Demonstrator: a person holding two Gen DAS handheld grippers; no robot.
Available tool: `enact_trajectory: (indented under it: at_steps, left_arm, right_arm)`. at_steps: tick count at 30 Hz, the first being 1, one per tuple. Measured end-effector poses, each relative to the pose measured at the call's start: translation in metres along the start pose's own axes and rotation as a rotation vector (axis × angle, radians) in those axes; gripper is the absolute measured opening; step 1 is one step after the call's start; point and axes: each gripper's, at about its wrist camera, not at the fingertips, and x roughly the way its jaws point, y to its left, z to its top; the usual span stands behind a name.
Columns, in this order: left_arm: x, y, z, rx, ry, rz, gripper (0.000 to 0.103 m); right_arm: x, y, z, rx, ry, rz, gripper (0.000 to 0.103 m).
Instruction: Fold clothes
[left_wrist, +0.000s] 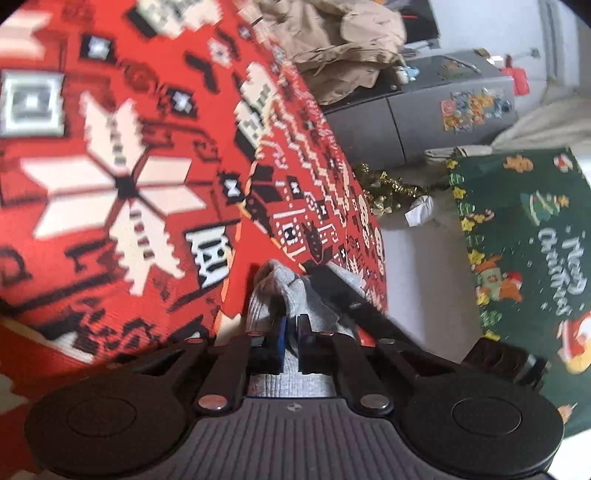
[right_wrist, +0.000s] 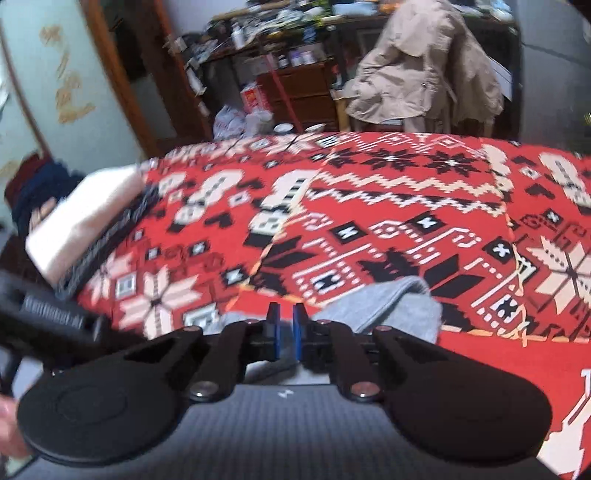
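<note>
A grey knit garment (left_wrist: 275, 291) lies bunched near the edge of the red patterned blanket (left_wrist: 122, 147). My left gripper (left_wrist: 291, 325) is shut on a fold of it, with grey cloth filling the slit between the blue pads. In the right wrist view the same garment (right_wrist: 391, 306) lies flat on the blanket (right_wrist: 369, 206) and runs under my right gripper (right_wrist: 286, 317). Its pads stand a narrow slit apart, and I cannot see whether cloth is pinched there. The right gripper's black finger (left_wrist: 354, 299) crosses the grey cloth in the left view.
A beige coat (right_wrist: 417, 74) hangs over a chair beyond the blanket. Folded white cloth (right_wrist: 85, 218) lies at the blanket's left edge. A green Christmas cloth (left_wrist: 535, 240) and a grey cabinet (left_wrist: 443, 107) lie off the right side. A hand (right_wrist: 7, 424) shows at the lower left.
</note>
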Motion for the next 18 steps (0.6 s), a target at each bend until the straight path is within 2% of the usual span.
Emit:
enact_trajectory:
  at_steps: [4,7,9,13,15,16,17,18]
  left_arm:
    - [-0.003,-0.019,0.001,0.222,-0.022,0.105,0.032]
    - [0.002,-0.028,0.000,0.371,-0.015,0.174,0.033]
    - [0.005,-0.028,0.001,0.420,-0.014,0.184,0.034]
    - [0.010,-0.023,0.009,0.398,-0.016,0.157,0.036]
    - [0.012,-0.022,0.011,0.390,-0.020,0.155,0.033]
    - [0.013,-0.024,0.011,0.407,-0.021,0.167,0.022]
    - [0.015,-0.025,0.010,0.423,-0.023,0.179,0.007]
    - [0.016,-0.027,0.009,0.446,-0.028,0.197,0.007]
  right_arm:
    - [-0.014,-0.011,0.005,0.066,-0.047,0.018,0.012]
    - [-0.028,-0.016,0.002,0.096,-0.061,0.029,0.012]
    - [-0.037,-0.019,0.001,0.115,-0.071,0.037,0.012]
    - [-0.052,-0.022,-0.005,0.155,-0.086,0.058,0.012]
    - [-0.057,-0.024,-0.007,0.164,-0.089,0.066,0.013]
    - [-0.059,-0.024,-0.008,0.162,-0.090,0.064,0.013]
    - [-0.061,-0.024,-0.009,0.158,-0.090,0.060,0.013]
    - [-0.062,-0.024,-0.009,0.155,-0.090,0.057,0.013]
